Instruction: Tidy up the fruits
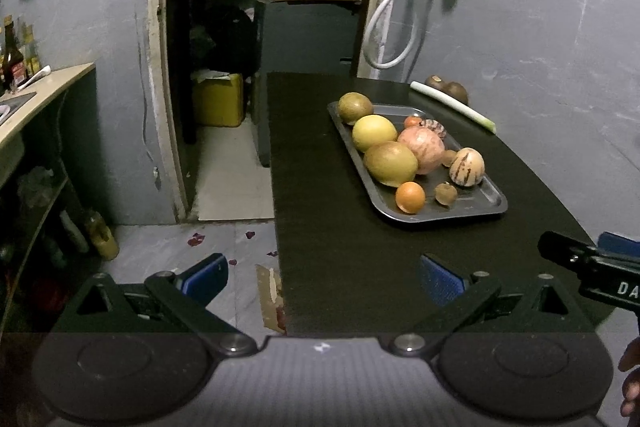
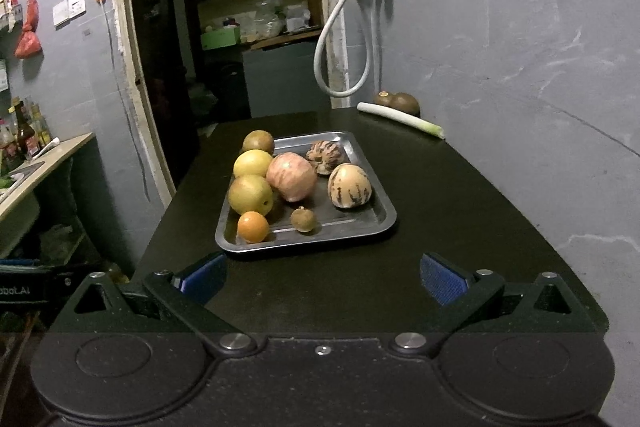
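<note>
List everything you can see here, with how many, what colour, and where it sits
tray: one, grey metal, middle of table
table: one, black, against grey wall
large round fruits: three, yellow-green, along tray's left edge
pomegranate: one, pink, tray centre
striped fruits: two, cream and brown, tray's right side
orange: one, tray's near left corner
small brown fruit: one, near edge
leek: one, white-green, far end of table
brown fruits: two, behind leek
left gripper: open, empty
right gripper: open, empty
</note>
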`<state>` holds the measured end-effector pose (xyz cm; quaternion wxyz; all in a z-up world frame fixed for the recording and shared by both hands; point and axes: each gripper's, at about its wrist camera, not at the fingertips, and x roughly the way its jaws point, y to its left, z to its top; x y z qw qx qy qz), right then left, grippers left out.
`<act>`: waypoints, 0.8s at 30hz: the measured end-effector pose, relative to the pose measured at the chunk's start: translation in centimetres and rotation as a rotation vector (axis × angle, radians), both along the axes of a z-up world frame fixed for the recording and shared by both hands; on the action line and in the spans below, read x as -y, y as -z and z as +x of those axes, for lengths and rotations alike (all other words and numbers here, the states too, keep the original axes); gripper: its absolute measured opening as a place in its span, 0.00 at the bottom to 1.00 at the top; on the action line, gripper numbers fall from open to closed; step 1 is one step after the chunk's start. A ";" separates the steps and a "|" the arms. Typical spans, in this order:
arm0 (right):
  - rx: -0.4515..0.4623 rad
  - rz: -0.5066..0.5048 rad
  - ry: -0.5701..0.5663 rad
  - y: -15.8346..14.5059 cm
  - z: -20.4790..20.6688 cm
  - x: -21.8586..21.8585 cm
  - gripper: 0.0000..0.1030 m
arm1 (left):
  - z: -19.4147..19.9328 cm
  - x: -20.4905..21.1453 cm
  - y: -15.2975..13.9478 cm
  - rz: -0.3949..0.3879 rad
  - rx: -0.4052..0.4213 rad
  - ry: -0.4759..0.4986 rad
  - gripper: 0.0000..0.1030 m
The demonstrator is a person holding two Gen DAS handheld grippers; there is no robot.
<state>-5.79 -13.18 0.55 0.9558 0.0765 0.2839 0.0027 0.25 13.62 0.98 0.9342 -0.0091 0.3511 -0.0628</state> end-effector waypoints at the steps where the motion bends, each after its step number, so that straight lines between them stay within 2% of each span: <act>1: 0.000 -0.004 -0.003 0.1 0.1 -0.1 0.99 | 0.0 0.1 0.0 0.004 0.001 0.002 1.00; 24: -0.028 -0.005 -0.019 1.0 1.7 -0.3 0.99 | 1.7 0.0 1.1 0.007 -0.063 0.002 1.00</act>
